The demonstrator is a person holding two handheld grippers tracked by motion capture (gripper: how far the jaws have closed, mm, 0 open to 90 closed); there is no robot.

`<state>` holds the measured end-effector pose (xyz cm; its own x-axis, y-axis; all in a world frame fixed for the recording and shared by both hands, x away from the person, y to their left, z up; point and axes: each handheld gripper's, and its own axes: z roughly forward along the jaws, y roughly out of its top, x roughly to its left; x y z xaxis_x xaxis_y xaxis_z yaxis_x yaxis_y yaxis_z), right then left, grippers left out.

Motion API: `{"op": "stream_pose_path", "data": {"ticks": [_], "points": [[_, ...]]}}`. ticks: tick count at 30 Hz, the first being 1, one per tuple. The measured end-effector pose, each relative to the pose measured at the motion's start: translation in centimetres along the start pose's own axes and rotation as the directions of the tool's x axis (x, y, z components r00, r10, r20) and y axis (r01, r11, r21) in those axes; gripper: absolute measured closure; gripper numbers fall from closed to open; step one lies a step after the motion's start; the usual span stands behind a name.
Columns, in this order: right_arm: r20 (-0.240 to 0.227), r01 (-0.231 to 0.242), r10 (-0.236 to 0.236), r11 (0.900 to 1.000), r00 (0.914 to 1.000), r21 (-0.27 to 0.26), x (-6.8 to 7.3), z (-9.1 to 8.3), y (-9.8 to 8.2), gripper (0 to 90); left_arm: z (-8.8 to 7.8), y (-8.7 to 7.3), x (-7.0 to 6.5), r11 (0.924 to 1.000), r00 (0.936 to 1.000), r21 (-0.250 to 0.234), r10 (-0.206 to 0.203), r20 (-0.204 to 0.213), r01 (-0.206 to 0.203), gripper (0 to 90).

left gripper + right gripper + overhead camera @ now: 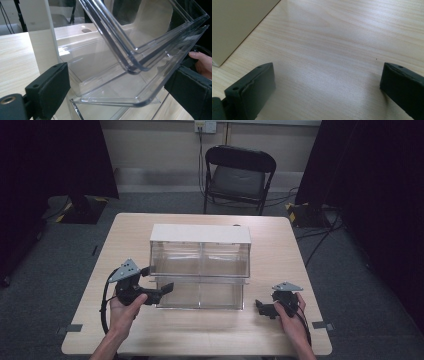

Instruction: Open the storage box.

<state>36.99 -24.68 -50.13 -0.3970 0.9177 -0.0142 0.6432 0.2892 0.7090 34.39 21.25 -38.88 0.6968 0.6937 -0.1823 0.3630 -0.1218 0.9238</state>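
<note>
A white-topped cabinet with clear tip-out bins stands mid-table. Its upper bins and lower bins are tilted outward toward me. My left gripper is at the lower bin's front left corner. In the left gripper view its jaws stand wide apart, and the lower bin's clear rim lies between them under the upper bin; I see no pad pressing on it. My right gripper rests near the cabinet's front right, open over bare table wood with nothing between its pads.
The cabinet's white side wall rises left of the bins. The person's other hand shows beyond the bin. A black folding chair stands behind the wooden table. Dark curtains flank the room, and cables lie on the floor at the right.
</note>
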Motion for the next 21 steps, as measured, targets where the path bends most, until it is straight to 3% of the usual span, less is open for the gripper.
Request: {"op": "stream_pose_path", "data": {"ticks": [21], "points": [[0.000, -0.001, 0.001, 1.000, 1.0000, 0.001, 0.01, 0.00, 0.00, 0.0, -0.01, 0.06, 0.05, 1.0000, 1.0000, 0.002, 0.007, 0.000, -0.007, 6.3]]}}
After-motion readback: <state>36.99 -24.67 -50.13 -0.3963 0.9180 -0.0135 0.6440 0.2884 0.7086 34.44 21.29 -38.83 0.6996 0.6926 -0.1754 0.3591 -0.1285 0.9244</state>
